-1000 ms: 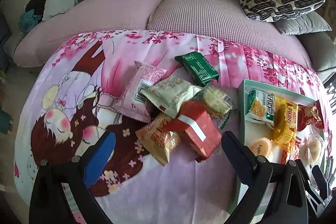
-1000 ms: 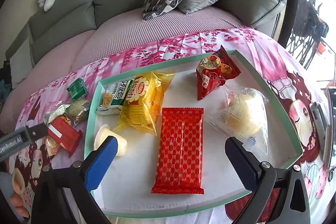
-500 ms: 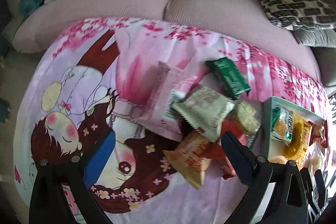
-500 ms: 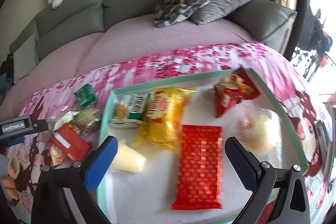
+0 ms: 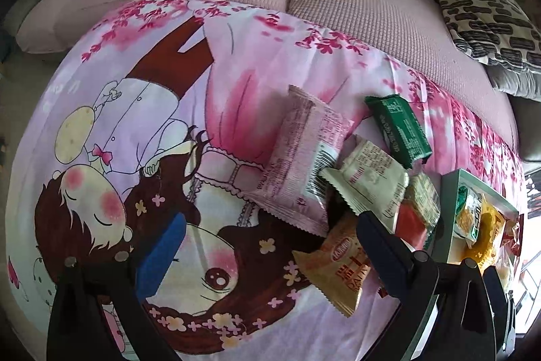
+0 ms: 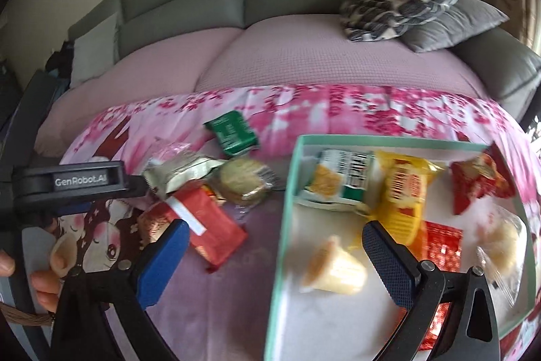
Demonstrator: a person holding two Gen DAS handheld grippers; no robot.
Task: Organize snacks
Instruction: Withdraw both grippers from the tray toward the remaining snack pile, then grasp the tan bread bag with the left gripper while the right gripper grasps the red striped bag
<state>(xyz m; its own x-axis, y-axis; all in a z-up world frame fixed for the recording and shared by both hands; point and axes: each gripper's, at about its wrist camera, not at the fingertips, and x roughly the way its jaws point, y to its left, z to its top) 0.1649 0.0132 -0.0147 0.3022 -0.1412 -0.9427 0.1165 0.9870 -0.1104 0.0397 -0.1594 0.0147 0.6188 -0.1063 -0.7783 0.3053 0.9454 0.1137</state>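
The left hand-held gripper [image 5: 267, 246] is hanging low over the loose pile with its fingers spread apart and nothing between them. The right hand-held gripper [image 6: 274, 254] is likewise standing apart and empty, straddling the near left wall of the teal tray [image 6: 287, 192].

Snacks are lying in two groups. Inside the tray, resting on its white floor, are a yellow packet [image 6: 404, 188], a green-and-white packet [image 6: 341, 178], a jelly cup [image 6: 333, 269], a red foil packet [image 6: 443, 242], a crumpled red bag [image 6: 480, 181] and a clear-wrapped pastry [image 6: 503, 235]; this appears to be the sorted group.

Outside it, on the cartoon-printed cloth [image 5: 135, 131] covering the tabletop, the unsorted group is overlapping: a pink packet [image 5: 304, 161], a pale green packet [image 5: 372, 175], an orange packet [image 5: 341, 269] and a red packet [image 6: 206, 222]. A dark green packet [image 5: 399, 127] is lying slightly apart from them, farther back.

Judgement: the left hand-held gripper's spread fingers are bracketing the near edge of the pile, with the orange packet beside its right finger, suggesting it is lining up a pick there. The pile is sitting just beside the tray, so each transfer should be short. Overlapping wrappers are risking a double pick-up.
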